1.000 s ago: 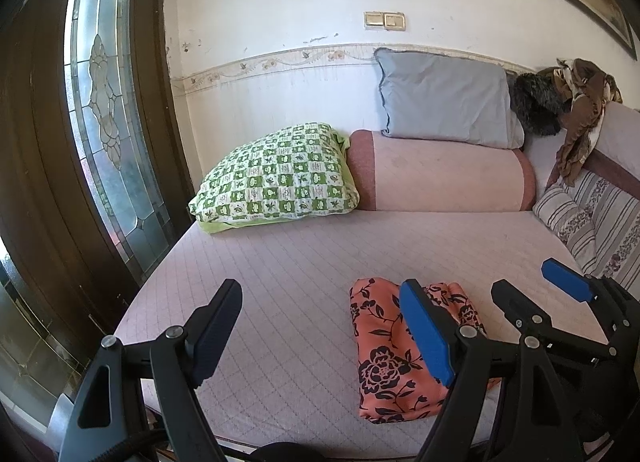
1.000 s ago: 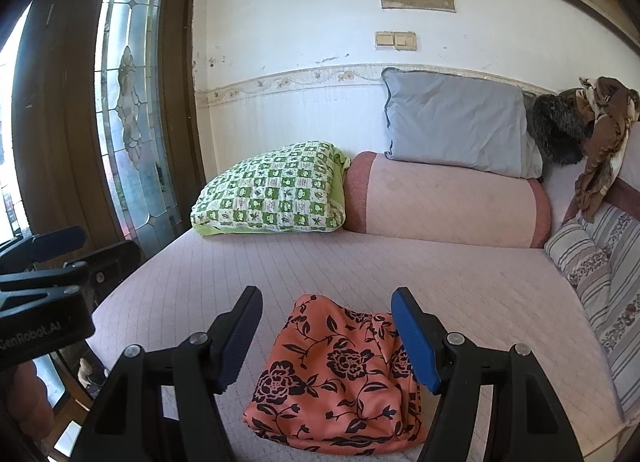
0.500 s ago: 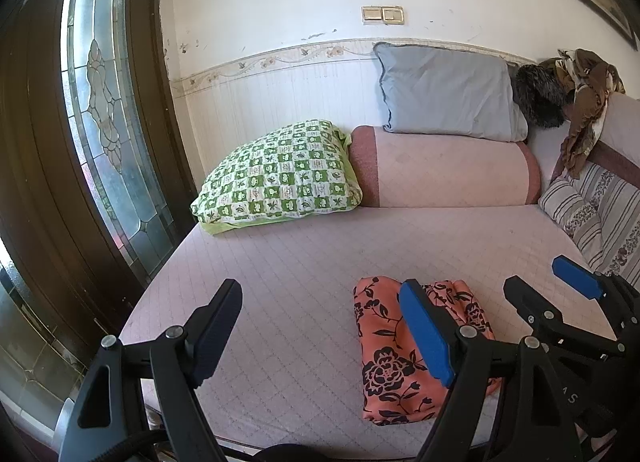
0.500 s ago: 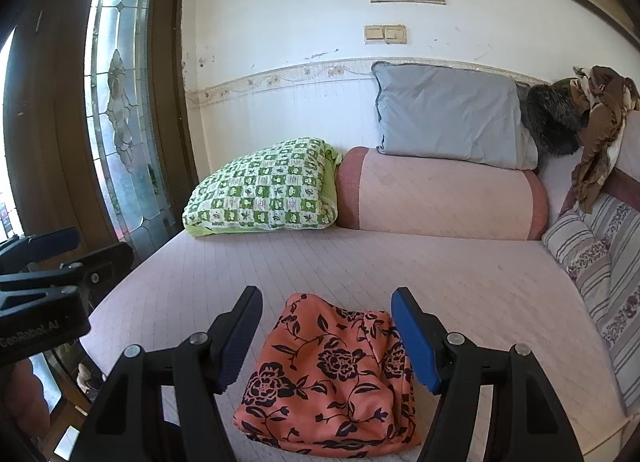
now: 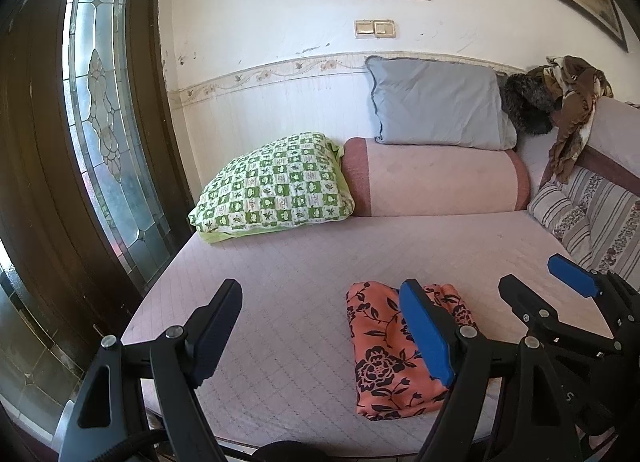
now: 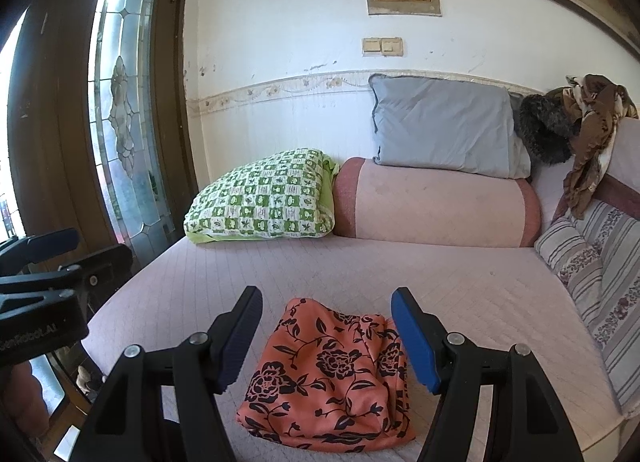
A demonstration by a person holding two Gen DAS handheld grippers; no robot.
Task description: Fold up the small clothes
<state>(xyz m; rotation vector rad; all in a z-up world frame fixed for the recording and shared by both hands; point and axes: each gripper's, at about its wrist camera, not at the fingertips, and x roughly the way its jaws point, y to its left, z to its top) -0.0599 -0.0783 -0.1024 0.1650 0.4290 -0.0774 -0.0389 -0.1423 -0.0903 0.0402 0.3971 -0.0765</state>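
The orange floral garment (image 6: 328,378) is lying in the lower centre of the right wrist view, folded into a compact, slightly puffy bundle on the pink quilted bed cover (image 6: 460,294); in the left wrist view it is sitting at the lower right, partly behind a blue finger pad. The right gripper (image 6: 326,346) is hovering over it with its jaws spread wide and nothing between them, one finger to each side of the bundle and apparently not touching it. The left gripper (image 5: 320,332) is likewise standing open and empty, over bare cover to the left of the cloth. The fabric is looking thin, light and limp, so it is likely going to sag and slide open if lifted by one layer; the stacked edges bunching along its right side in the right wrist view seem the safer place to pinch, catching all layers together. No basket, box or other container is showing in either view; only a green checked pillow (image 6: 264,198), a grey pillow (image 6: 440,130) and a pink bolster (image 6: 436,206) are resting along the wall in the upper middle of the frame.
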